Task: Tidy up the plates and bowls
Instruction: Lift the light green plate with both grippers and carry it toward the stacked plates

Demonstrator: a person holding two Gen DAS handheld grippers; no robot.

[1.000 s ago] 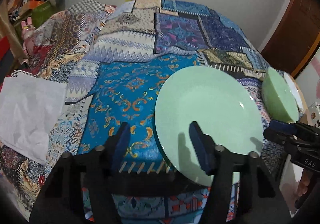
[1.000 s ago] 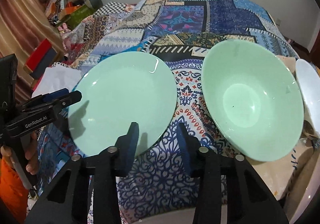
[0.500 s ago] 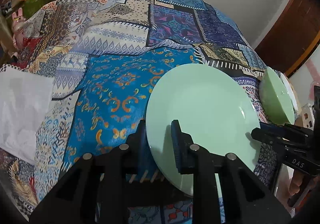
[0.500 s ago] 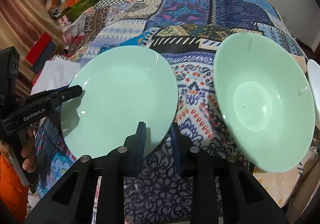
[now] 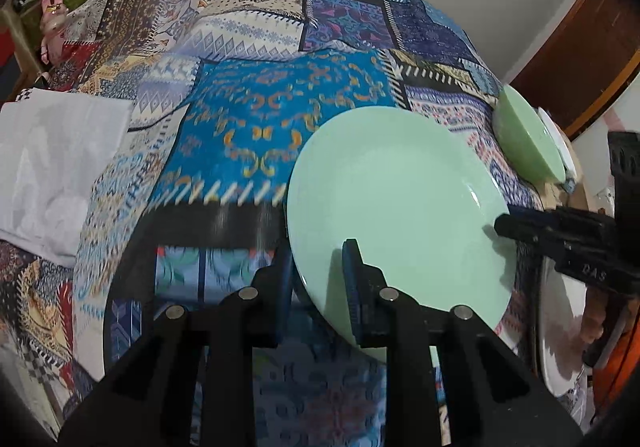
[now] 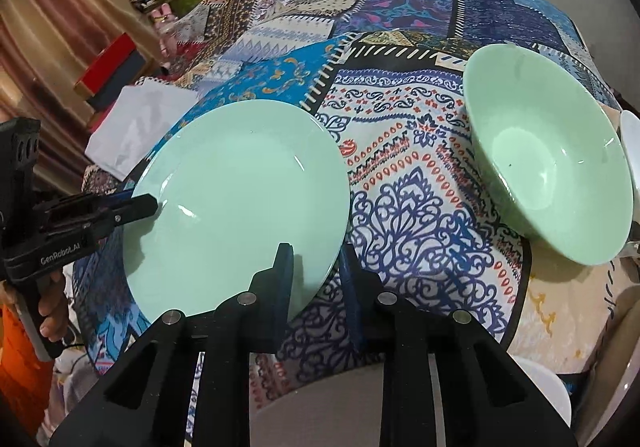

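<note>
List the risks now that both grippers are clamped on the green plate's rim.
1. The left gripper and right gripper pinch only the thin rim of the green plate; an uneven lift could let it slip or twist.
2. The green bowl sits close on the right; a swing that way may knock it.

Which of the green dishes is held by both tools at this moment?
The flat green plate: the left tool and right tool clamp its rim. The deep green bowl stands untouched.
</note>
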